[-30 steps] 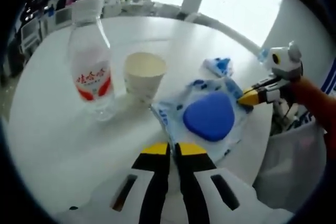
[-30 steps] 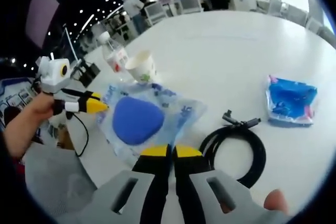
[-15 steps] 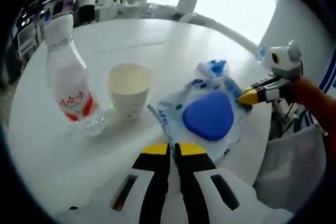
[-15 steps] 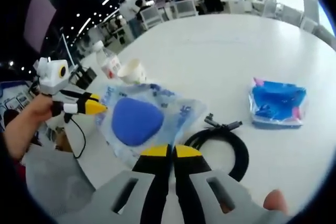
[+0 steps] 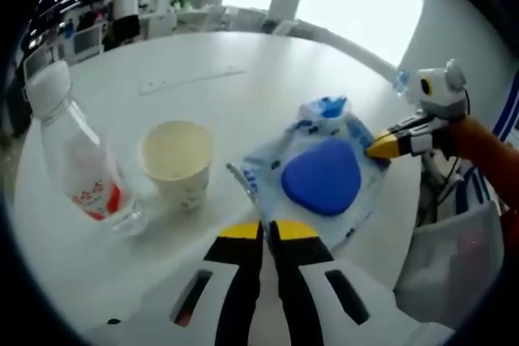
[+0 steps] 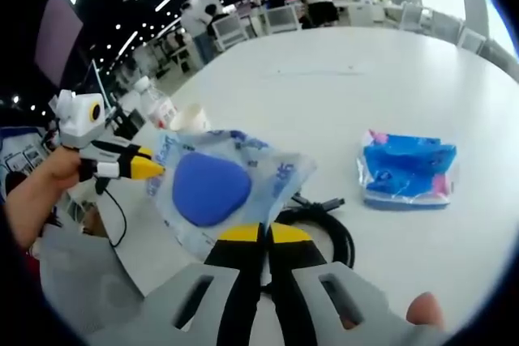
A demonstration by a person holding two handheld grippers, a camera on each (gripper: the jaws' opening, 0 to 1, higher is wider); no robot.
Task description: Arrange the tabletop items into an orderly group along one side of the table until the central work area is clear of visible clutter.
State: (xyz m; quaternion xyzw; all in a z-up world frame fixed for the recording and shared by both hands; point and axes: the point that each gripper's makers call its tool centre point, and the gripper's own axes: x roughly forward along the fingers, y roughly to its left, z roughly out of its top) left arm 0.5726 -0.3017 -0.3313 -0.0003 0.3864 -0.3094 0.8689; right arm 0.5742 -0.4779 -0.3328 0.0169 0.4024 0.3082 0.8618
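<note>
A clear plastic bag with blue print and a blue rounded pad inside (image 5: 323,176) (image 6: 212,188) is held between both grippers, above the white table (image 5: 243,62). My left gripper (image 5: 269,228) is shut on the bag's near edge. The right gripper (image 5: 379,148) comes in from the right, its yellow tips shut on the bag's far corner. In the right gripper view my right gripper (image 6: 261,234) is shut on the bag, and the left gripper (image 6: 150,169) pinches its opposite edge.
A paper cup (image 5: 177,155) (image 6: 188,117) and a clear water bottle (image 5: 77,172) (image 6: 154,103) stand near the table's edge. A blue tissue packet (image 6: 405,169) (image 5: 324,107) and a coiled black cable (image 6: 324,231) lie on the table. People and chairs are far behind.
Both grippers have carried the bag together across the table. It now overlaps the cable in the right gripper view, and the tissue packet is nearer. Bottle and cup lie further left in the left gripper view.
</note>
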